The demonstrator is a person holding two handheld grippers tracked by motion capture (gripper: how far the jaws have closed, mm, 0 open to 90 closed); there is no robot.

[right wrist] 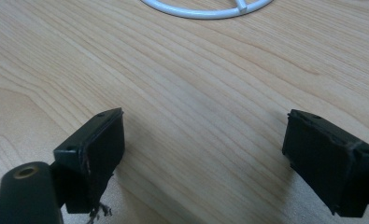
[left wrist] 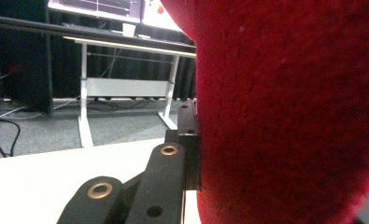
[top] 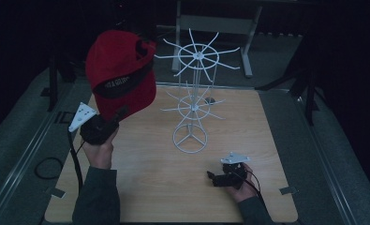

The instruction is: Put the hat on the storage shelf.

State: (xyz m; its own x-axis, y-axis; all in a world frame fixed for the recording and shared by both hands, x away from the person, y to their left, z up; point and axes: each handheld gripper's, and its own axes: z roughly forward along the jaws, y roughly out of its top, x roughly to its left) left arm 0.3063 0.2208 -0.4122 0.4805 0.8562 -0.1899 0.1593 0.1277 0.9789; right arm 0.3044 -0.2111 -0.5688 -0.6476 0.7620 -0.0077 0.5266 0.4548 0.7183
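Observation:
A red cap (top: 122, 70) with a dark inner band is held up in the air over the table's left side, brim down. My left gripper (top: 118, 114) is shut on its brim from below. In the left gripper view the cap's red cloth (left wrist: 285, 116) sits right beside one black finger (left wrist: 188, 135), and it hides the other finger. A white wire rack (top: 196, 56) with two tiers of spokes stands mid-table on a ring base (top: 189, 138), to the right of the cap. My right gripper (top: 212, 178) (right wrist: 205, 140) rests low on the wooden table (top: 150, 187), open, nothing between its fingers.
The rack's ring base (right wrist: 205, 9) lies just ahead of the right gripper. A white-legged desk (top: 215, 23) stands beyond the table's far edge. A black cable (top: 47, 166) loops on the floor to the left. Metal rails run along both sides of the table.

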